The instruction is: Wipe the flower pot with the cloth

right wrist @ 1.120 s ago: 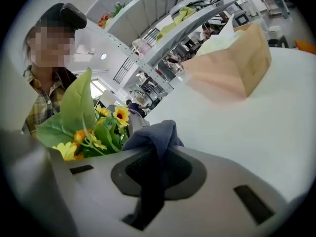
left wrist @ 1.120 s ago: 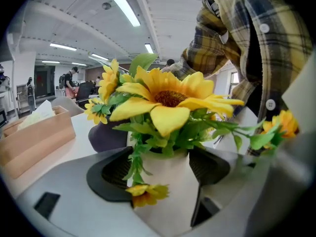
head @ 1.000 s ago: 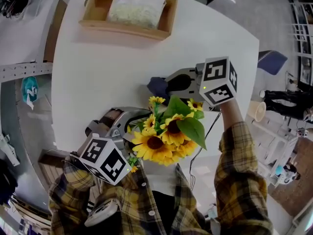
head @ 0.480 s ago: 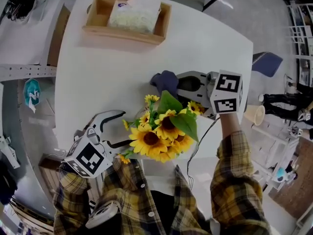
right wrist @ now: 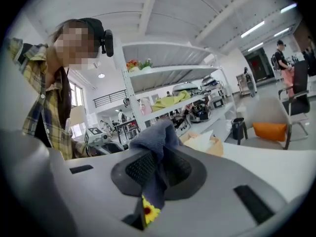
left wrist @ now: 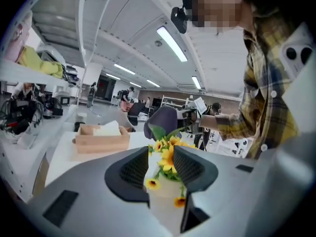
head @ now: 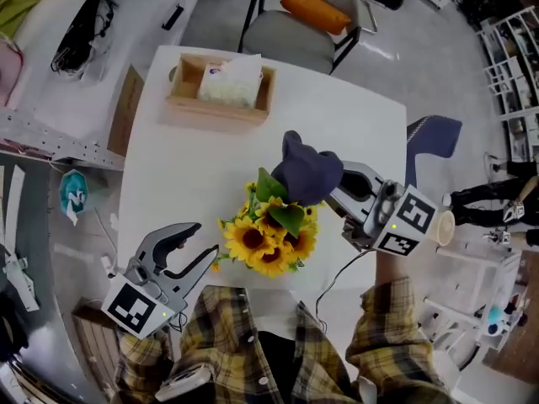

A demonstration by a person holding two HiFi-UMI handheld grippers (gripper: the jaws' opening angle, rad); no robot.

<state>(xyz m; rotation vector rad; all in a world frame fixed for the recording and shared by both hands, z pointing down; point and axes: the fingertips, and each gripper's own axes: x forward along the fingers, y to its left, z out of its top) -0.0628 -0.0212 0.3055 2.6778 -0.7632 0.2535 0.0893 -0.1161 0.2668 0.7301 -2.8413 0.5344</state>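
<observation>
Sunflowers (head: 265,238) stand near the front of the white table (head: 337,116) and hide their pot from the head view. The left gripper view shows the white pot (left wrist: 165,201) beyond the jaws, with the sunflowers (left wrist: 168,154) above it. My left gripper (head: 206,241) (left wrist: 160,169) sits left of the flowers, apart from them; its jaws are closing with nothing pressed between the pads. My right gripper (head: 333,188) (right wrist: 158,169) is shut on a blue-grey cloth (head: 307,171) (right wrist: 158,142), held bunched above the flowers' right side.
A wooden tray (head: 221,112) (left wrist: 101,139) with white tissues stands at the table's far left. Behind the table is a chair with an orange cushion (head: 312,11). A dark blue seat (head: 429,133) and a paper cup (head: 444,225) lie off the table's right side.
The right gripper has lifted the cloth from the table beside the flowers to above them. The left gripper has drawn away from the pot to the left, and its jaws stand narrower.
</observation>
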